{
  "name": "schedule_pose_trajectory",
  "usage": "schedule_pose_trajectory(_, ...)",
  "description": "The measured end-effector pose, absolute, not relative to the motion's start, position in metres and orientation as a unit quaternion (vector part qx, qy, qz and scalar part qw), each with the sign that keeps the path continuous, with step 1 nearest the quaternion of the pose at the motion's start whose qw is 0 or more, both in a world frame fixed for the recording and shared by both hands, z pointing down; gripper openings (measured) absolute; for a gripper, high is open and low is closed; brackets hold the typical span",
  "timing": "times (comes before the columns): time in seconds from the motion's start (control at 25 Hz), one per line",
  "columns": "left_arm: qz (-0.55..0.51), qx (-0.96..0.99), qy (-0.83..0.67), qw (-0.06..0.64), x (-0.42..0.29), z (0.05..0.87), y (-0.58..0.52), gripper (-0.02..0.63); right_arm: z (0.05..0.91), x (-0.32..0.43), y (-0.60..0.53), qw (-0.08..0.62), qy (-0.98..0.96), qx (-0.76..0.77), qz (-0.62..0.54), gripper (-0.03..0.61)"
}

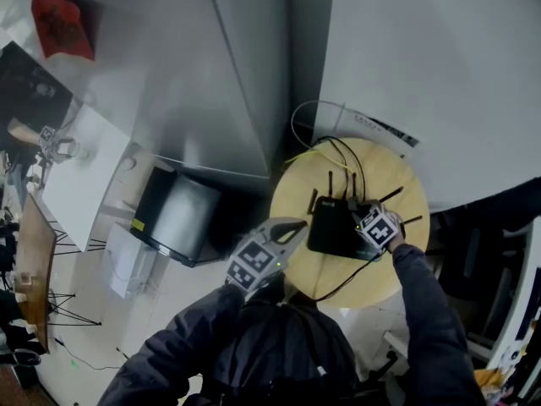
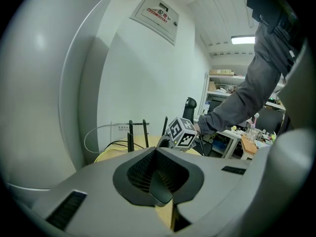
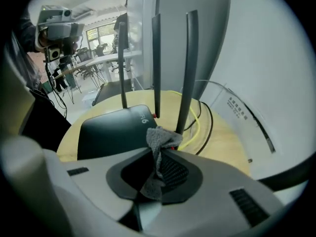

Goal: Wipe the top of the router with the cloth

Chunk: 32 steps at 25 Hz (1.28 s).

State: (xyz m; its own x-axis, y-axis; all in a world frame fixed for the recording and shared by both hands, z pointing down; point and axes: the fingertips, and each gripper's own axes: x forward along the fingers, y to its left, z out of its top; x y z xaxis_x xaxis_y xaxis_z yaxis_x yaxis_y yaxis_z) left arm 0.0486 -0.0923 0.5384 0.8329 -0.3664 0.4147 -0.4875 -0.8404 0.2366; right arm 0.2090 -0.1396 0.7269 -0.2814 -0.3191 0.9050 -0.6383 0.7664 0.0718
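Note:
A black router [image 1: 332, 227] with upright antennas [image 1: 330, 184] lies on a small round wooden table [image 1: 406, 184]. My right gripper [image 1: 368, 231] hangs over the router's right edge, shut on a crumpled grey cloth [image 3: 162, 142]. In the right gripper view the cloth sits just above the router's top [image 3: 113, 128], beside two antennas [image 3: 187, 68]; whether it touches the router I cannot tell. My left gripper [image 1: 292, 227] is at the table's left rim, beside the router. Its jaws [image 2: 159, 180] are shut with nothing between them, and it faces the right gripper's marker cube [image 2: 181, 133].
Black and yellow cables [image 1: 325, 150] loop over the table's far side, against a white curved wall [image 1: 423, 66]. A dark flat box [image 1: 176, 216] lies on the floor left of the table. Desks and an office chair [image 2: 189, 107] stand farther off.

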Motion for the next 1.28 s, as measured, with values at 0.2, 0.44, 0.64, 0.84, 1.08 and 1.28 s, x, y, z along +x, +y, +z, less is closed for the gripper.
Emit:
schedule_pose_trajectory(0.2, 0.180, 0.941, -0.230, 0.169, 0.048, 0.538, -0.093, -0.008, 0.728, 0.203, -0.134, 0.516, -0.791, 0.287, 0.159, 0.072)
schedule_pose_trajectory(0.44, 0.181, 0.944, -0.221, 0.167, 0.052, 0.538, -0.089, -0.008, 0.731, 0.191, -0.088, 0.512, -0.800, 0.257, 0.180, 0.072)
schedule_pose_trajectory(0.64, 0.180, 0.947, -0.208, 0.166, 0.059, 0.538, -0.082, -0.008, 0.730, 0.176, -0.040, 0.497, -0.812, 0.241, 0.187, 0.072)
schedule_pose_trajectory(0.84, 0.181, 0.950, -0.195, 0.164, 0.066, 0.537, -0.074, -0.008, 0.728, 0.167, -0.009, 0.481, -0.819, 0.239, 0.203, 0.072)
schedule_pose_trajectory(1.08, 0.182, 0.952, -0.185, 0.163, 0.072, 0.538, -0.070, -0.008, 0.728, 0.167, -0.004, 0.479, -0.817, 0.242, 0.213, 0.072)
schedule_pose_trajectory(1.28, 0.183, 0.952, -0.183, 0.161, 0.073, 0.539, -0.068, -0.008, 0.717, 0.184, -0.031, 0.457, -0.811, 0.296, 0.214, 0.072)
